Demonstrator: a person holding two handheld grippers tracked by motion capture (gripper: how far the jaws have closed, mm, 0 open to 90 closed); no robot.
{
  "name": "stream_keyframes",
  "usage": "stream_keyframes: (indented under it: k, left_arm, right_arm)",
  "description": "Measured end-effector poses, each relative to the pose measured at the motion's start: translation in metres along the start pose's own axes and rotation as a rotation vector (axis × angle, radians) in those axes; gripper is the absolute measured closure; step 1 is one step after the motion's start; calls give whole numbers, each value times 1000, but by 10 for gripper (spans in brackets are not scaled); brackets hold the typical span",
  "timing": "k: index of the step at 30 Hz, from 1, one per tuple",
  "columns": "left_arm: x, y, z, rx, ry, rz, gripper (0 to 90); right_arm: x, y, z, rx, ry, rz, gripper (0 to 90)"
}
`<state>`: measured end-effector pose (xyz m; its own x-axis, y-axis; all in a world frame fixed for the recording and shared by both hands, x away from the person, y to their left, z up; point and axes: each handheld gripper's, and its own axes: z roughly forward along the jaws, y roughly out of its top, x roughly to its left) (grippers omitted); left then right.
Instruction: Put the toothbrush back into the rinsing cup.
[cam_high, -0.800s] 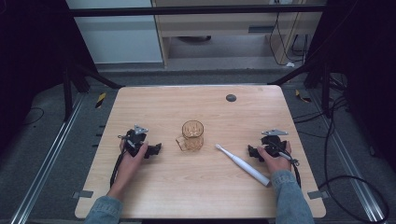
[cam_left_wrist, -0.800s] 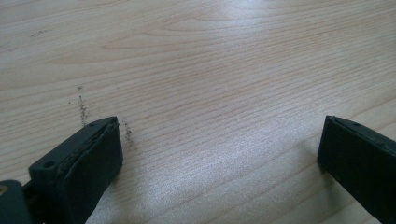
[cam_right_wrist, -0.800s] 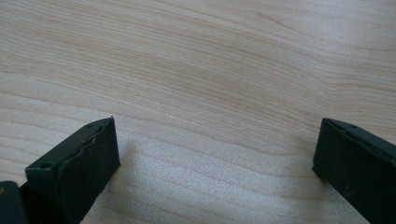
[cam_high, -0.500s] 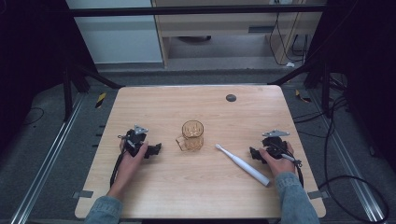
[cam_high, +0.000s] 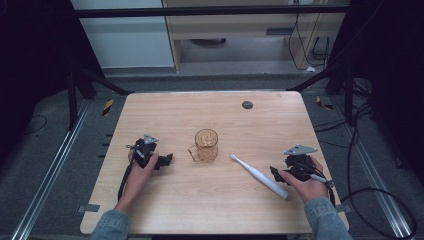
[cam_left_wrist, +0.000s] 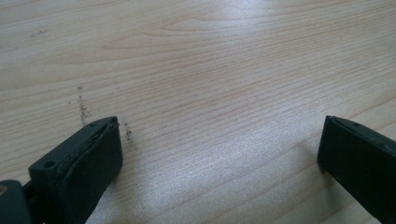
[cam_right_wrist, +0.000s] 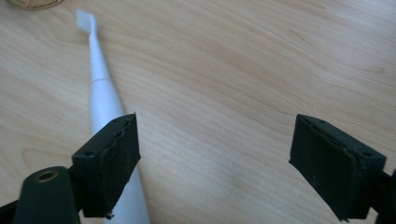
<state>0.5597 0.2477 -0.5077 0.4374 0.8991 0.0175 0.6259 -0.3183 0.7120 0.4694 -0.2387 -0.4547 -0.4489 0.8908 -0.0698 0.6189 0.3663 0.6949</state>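
Right gripper (cam_high: 278, 175) sits low at about 4 o'clock on the light wooden table (cam_high: 210, 210); against the earlier high views it has slid slightly outward and nearer the person, no more than a nudge. Its jaws stand wide apart with bare wood between them. In the right gripper view the white electric toothbrush (cam_right_wrist: 105, 116) lies flat just outside the left-hand jaw, partly under it, bristle head pointing away. In the high view that toothbrush (cam_high: 260, 176) runs from 4 o'clock toward centre, unmoved.

Left gripper (cam_high: 165, 161) at 8 o'clock: no change, jaws spread over bare tabletop.

Amber glass mug with a handle (cam_high: 205, 145) stands upright at centre, unmoved and well apart from both grippers.

Small dark disc (cam_high: 247, 104) at 1 o'clock, far edge.

Judgement: nothing grasped yet. The right hand appears to be lining up on the brush; the handle has yet to come between the jaws.
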Motion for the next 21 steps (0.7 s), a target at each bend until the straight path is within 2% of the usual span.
stream_keyframes:
  k: [4, 6, 13, 18, 21]
  left_arm:
    - [0, 0, 0, 0, 0, 0, 0]
    - [0, 0, 0, 0, 0, 0, 0]
    - [0, 0, 0, 0, 0, 0, 0]
    - [0, 0, 0, 0, 0, 0, 0]
    - [0, 0, 0, 0, 0, 0, 0]
  right_arm:
    - [5, -1, -4, 26, 12, -22, 171]
    - [10, -1, -6, 57, 32, -36, 201]
    - [20, 4, -6, 96, 84, -59, 188]
    - [24, 13, -7, 122, 83, -95, 205]
    - [26, 18, -7, 141, 98, -109, 256]
